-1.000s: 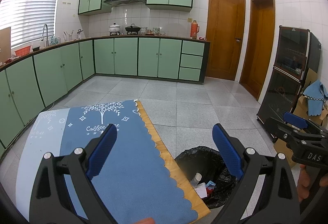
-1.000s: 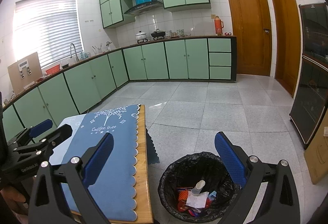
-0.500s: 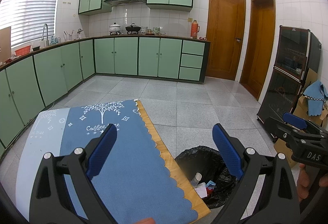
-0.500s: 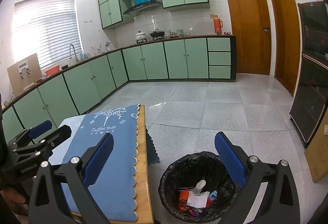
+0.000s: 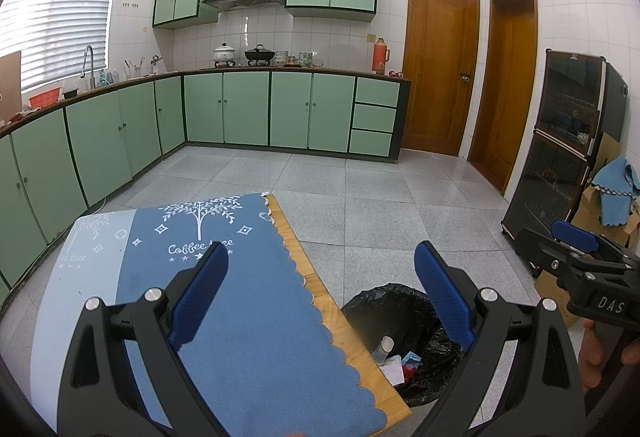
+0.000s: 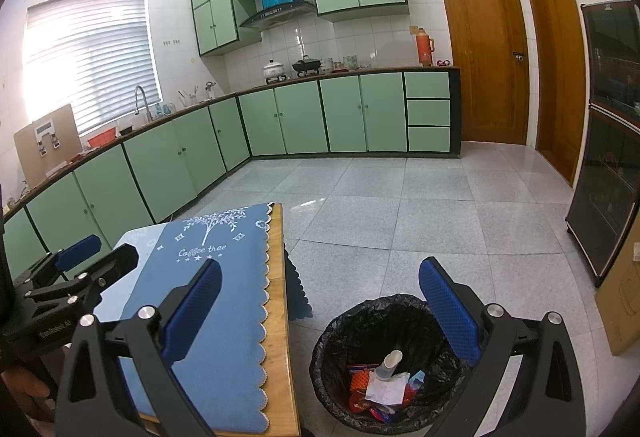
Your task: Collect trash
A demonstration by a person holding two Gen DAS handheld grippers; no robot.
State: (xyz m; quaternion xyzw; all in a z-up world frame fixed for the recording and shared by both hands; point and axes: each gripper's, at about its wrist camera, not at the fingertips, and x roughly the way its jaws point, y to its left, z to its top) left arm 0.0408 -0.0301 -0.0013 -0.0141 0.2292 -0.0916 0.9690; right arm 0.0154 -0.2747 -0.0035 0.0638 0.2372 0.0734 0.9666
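**Both grippers idle above a bare table; trash already in the bin**

Nearest to me, the left gripper [image 5: 320,293] hangs with its blue pads wide apart and nothing between them. The right gripper [image 6: 320,301] is the same: jaws spread, empty. Each shows at the edge of the other's view, the right at about 3 o'clock of the left.

Below them, the table [image 6: 278,317] carries only a blue cloth [image 5: 224,301] printed with a tree (no loose item visible on it). At roughly 5 o'clock from the table's near corner, on the floor just beside it, stands the trash bin [image 6: 332,337] with a black liner. Inside lie the trash pieces [image 6: 384,377]: a small white cup, crumpled paper, red and blue wrappers.

Further off, grey tiled floor, then green cabinets [image 5: 248,109] at 12 o'clock.

Risks, in my judgement:
- The cloth's scalloped edge overhangs the table; a low sweep could snag and drag it.
- The liner sits loose; a jaw catching its rim could tip the bin.
- Any trash outside both views would be missed.
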